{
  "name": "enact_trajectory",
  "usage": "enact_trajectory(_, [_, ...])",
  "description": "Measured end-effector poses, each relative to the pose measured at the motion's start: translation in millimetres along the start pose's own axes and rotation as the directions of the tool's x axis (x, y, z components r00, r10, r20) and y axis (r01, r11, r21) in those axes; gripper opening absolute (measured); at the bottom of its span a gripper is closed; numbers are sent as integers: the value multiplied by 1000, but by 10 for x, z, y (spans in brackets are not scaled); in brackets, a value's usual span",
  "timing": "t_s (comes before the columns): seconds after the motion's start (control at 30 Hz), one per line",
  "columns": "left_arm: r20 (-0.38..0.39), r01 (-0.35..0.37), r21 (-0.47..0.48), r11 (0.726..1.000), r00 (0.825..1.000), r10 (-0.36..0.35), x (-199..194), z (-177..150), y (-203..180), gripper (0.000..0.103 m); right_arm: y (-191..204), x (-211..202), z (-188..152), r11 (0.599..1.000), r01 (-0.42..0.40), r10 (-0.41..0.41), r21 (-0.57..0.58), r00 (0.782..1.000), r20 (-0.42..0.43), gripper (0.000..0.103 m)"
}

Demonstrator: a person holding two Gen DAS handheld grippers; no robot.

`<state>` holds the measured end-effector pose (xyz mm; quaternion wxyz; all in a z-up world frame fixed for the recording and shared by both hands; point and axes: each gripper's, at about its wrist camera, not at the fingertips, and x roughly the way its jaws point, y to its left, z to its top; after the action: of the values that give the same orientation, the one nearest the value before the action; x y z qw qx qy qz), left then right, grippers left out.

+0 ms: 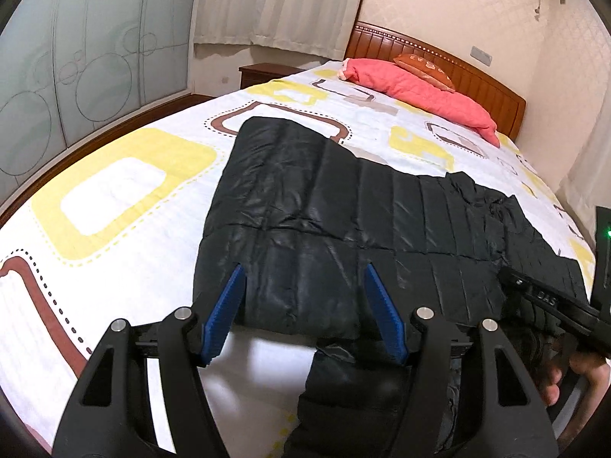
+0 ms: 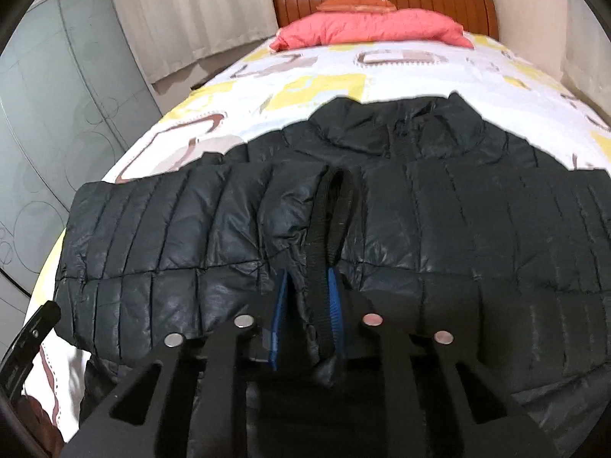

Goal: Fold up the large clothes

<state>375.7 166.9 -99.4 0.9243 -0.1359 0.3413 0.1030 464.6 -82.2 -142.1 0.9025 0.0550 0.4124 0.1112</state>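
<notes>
A black quilted puffer jacket [image 1: 343, 198] lies spread on the patterned bed sheet [image 1: 114, 191]. My left gripper [image 1: 305, 297] hovers open over the jacket's near edge, its blue pads [image 1: 229, 305] wide apart and pressing on nothing. In the right wrist view the jacket [image 2: 477, 229] lies collar away, with one sleeve [image 2: 191, 221] folded across its body. My right gripper [image 2: 307, 297] is shut on that sleeve's ribbed cuff [image 2: 332, 206], which sticks out past the blue pads [image 2: 334, 305]. The right gripper [image 1: 553, 305] and a hand [image 1: 573, 378] show at the left view's right edge.
A pink pillow [image 1: 420, 91] and an orange cushion [image 1: 424, 66] rest by the wooden headboard [image 1: 485, 80] at the far end. A nightstand [image 1: 263, 72], curtains [image 1: 275, 4] and frosted glass wardrobe doors [image 1: 76, 57] line the left side of the bed.
</notes>
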Motion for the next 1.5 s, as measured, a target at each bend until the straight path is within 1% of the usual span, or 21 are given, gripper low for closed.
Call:
enact_trajectory(0.1, [11, 21, -12, 1000, 1000, -20, -39, 11, -4, 64, -100, -139, 5, 999, 39, -39, -5, 998, 40, 17])
enact_trajectory(0.17, [23, 33, -9, 999, 999, -33, -80, 21, -29, 64, -260, -239, 14, 998, 56, -57, 17, 997, 60, 17])
enact_trajectory(0.27, [35, 47, 3, 999, 998, -47, -120, 35, -102, 64, -562, -439, 1, 994, 104, -108, 40, 990, 95, 17])
enact_trajectory(0.3, [36, 49, 8, 999, 998, -49, -123, 36, -130, 64, -677, -504, -6, 990, 133, -137, 46, 985, 108, 17])
enact_trajectory(0.37, [34, 59, 20, 998, 998, -60, -124, 29, -192, 64, -900, -604, -24, 982, 180, -186, 62, 975, 122, 17])
enact_trajectory(0.43, [29, 66, 34, 997, 997, -67, -106, 22, -275, 64, -1127, -678, -54, 976, 201, -210, 87, 970, 122, 17])
enact_trajectory(0.53, [13, 86, 45, 995, 996, -87, -67, -12, -401, 64, -1364, -732, -118, 968, 224, -236, 113, 965, 111, 17])
enact_trajectory(0.63, [10, 82, 60, 995, 997, -83, -25, -33, -517, 64, -1531, -789, -181, 963, 233, -249, 138, 962, 110, 17])
enact_trajectory(0.7, [1, 76, 63, 995, 997, -76, 20, -39, -566, 64, -1599, -808, -207, 961, 228, -246, 153, 963, 112, 17])
enact_trajectory(0.8, [-19, 102, 39, 994, 995, -101, 34, -51, -576, 64, -1662, -841, -241, 959, 234, -254, 159, 960, 115, 17])
enact_trajectory(0.93, [-8, 76, 64, 995, 997, -76, 54, -46, -587, 64, -1823, -848, -279, 952, 250, -270, 176, 957, 105, 17])
enact_trajectory(1.0, [-17, 70, 56, 996, 997, -69, 109, -35, -573, 64, -1905, -854, -298, 948, 259, -280, 186, 955, 98, 17])
enact_trajectory(1.23, [-47, 17, 76, 997, 999, -13, 358, -23, -607, 64, -2148, -808, -406, 930, 303, -321, 209, 945, 57, 17])
enact_trajectory(1.33, [-69, -2, 79, 997, 998, 7, 458, -38, -600, 64, -2238, -777, -440, 926, 305, -322, 220, 946, 45, 17])
enact_trajectory(1.5, [-120, -11, 61, 998, 993, 18, 605, -88, -544, 66, -2247, -741, -428, 924, 312, -327, 219, 944, 35, 18])
